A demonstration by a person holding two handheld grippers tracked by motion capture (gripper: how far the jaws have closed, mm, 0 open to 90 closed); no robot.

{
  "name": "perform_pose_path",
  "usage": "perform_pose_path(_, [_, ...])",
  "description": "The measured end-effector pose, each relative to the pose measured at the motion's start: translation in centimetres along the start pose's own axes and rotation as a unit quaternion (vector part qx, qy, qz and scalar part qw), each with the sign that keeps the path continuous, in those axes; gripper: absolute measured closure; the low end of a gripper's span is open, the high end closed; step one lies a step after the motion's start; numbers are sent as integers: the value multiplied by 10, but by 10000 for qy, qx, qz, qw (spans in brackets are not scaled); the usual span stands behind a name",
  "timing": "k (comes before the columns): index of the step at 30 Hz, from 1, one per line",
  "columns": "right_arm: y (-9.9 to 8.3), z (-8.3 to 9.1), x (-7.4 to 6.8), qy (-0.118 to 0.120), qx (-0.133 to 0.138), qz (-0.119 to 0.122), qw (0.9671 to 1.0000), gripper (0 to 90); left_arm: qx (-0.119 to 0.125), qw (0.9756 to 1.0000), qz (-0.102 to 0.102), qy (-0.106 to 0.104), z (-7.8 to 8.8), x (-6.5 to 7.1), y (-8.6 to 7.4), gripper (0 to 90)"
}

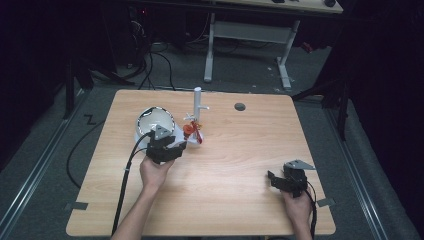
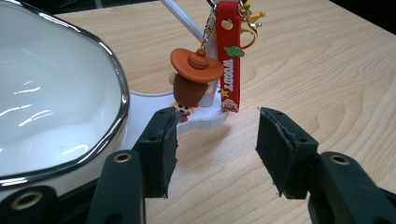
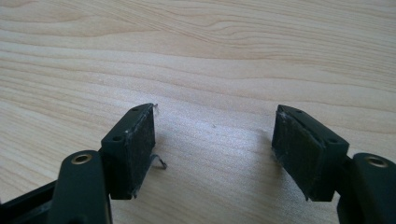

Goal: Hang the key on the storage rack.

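On the light wooden table (image 1: 235, 165) stands a small white plastic stand with a tall post (image 1: 197, 102). A toy keychain with a brown cowboy hat and a red strap (image 2: 205, 77) hangs from the stand, just above its white base. So the hanging job looks done: the keychain is up on its peg and nothing is pulling on it.

The left gripper (image 2: 215, 149) sits just in front of the keychain. Its 2 black jaws stand about half open, and there is only bare table between them. They hold nothing. 1 jaw is very near the toy's little feet, but I cannot tell if it touches them.

A shiny white bowl with a silver rim (image 2: 56, 102) sits right beside the left gripper, close to the stand's base.

The right gripper (image 3: 215, 154) rests far off, near the person's edge of the table. Its 2 jaws are wide apart too, with only wood under them.

I think what is left is small: pull the left gripper back without bumping the keychain or the bowl.
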State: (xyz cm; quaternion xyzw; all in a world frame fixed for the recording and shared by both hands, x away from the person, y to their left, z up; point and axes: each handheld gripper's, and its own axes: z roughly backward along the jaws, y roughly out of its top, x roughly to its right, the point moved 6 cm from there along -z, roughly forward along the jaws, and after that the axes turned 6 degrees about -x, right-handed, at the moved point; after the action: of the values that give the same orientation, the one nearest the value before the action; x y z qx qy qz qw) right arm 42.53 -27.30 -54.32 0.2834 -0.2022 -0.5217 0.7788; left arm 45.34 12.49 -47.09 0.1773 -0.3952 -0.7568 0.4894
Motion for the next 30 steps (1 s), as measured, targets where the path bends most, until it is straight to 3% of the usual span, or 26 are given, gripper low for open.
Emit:
perform_pose_path(17, [0, 0, 0, -6, 1, -3, 10000, 307, 26, 10000, -40, -36, 21, -1, -14, 461])
perform_pose_path(30, [0, 0, 0, -7, 0, -4, 10000, 306, 147, 9998, 122, -37, 35, -7, -24, 451])
